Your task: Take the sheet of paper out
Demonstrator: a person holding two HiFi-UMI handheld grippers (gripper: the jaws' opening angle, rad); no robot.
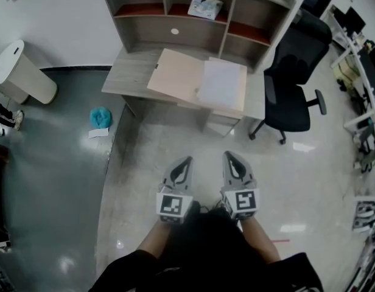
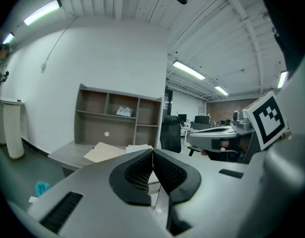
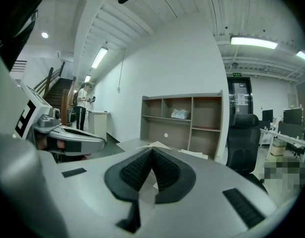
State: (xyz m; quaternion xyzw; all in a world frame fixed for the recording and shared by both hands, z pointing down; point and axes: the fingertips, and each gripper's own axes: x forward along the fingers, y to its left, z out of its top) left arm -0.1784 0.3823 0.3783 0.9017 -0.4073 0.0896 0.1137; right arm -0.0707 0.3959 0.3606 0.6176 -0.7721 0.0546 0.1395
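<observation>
Even light is given by long white ceiling tubes (image 2: 189,70); glare is seen at 7 o'clock on the glossy grey floor (image 1: 66,263).

The left forearm (image 1: 152,243) and right forearm (image 1: 262,243) reach forward, close together. The left gripper (image 1: 188,160) and right gripper (image 1: 227,155) sit side by side, tips angled slightly down; each pair of jaws meets, with nothing between

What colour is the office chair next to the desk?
Black. The chair shows best in the head view.
</observation>
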